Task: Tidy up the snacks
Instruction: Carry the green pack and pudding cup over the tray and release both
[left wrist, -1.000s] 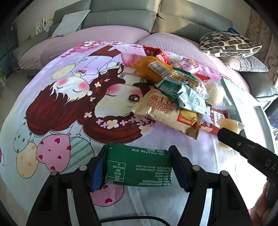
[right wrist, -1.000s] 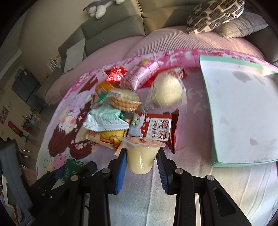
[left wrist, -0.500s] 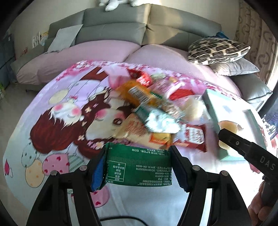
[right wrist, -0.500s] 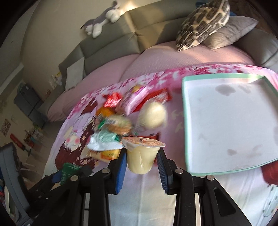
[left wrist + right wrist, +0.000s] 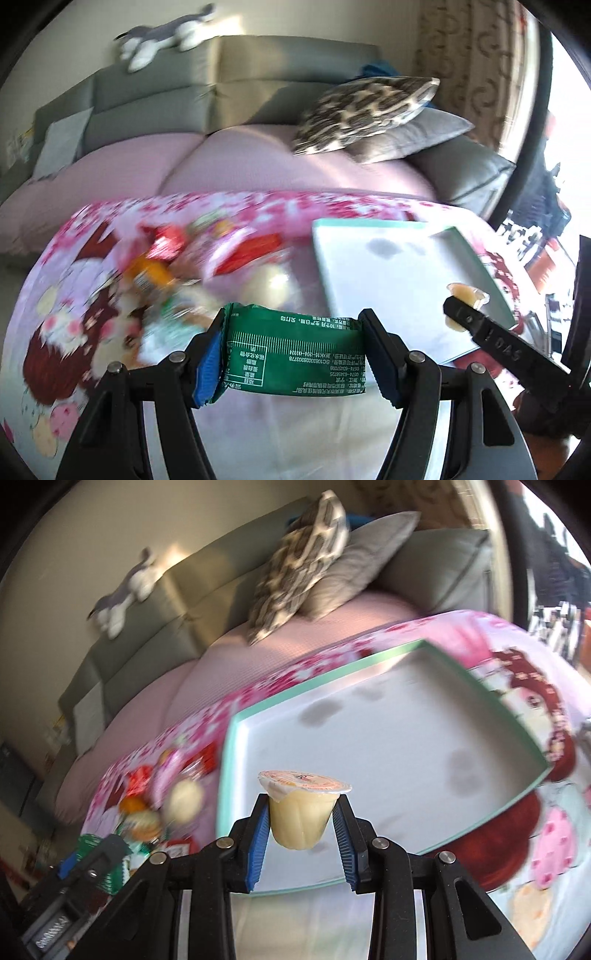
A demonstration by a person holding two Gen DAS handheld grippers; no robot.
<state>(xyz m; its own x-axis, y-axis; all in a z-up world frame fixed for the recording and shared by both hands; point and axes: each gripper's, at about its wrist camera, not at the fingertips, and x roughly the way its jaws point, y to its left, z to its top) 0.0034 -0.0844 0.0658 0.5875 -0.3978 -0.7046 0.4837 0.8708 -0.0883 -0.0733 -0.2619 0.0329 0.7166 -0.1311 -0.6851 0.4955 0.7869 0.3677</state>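
Right now your left gripper clamps the green snack packet and your right gripper pinches the jelly cup upright, both poised for the tray just ahead.

A grey upholstered sofa runs along the beige wall. A grey-and-white plush toy animal lies on top of the sofa backrest. A brown-and-cream patterned cushion leans on a plain grey cushion at the sofa's right end. A pink ribbed cover lies over the seat. A patterned beige curtain hangs at the right
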